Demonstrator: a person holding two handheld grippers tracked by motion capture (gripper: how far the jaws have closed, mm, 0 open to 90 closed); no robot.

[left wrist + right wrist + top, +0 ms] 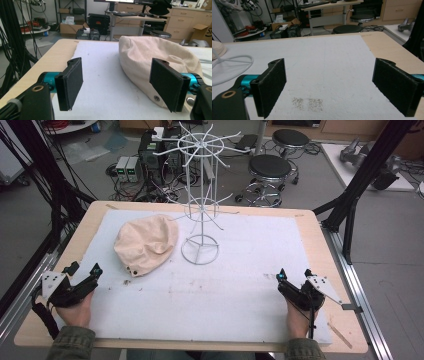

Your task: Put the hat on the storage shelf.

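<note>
Both hands rest low, left tongs (84,274) and right tongs (294,274) agape.

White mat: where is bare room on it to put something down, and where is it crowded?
The white mat is bare between the left gripper and right gripper, and over its whole right half beyond the wire rack. It is crowded at the far left, where the cream cap lies close beside the rack's base.
</note>
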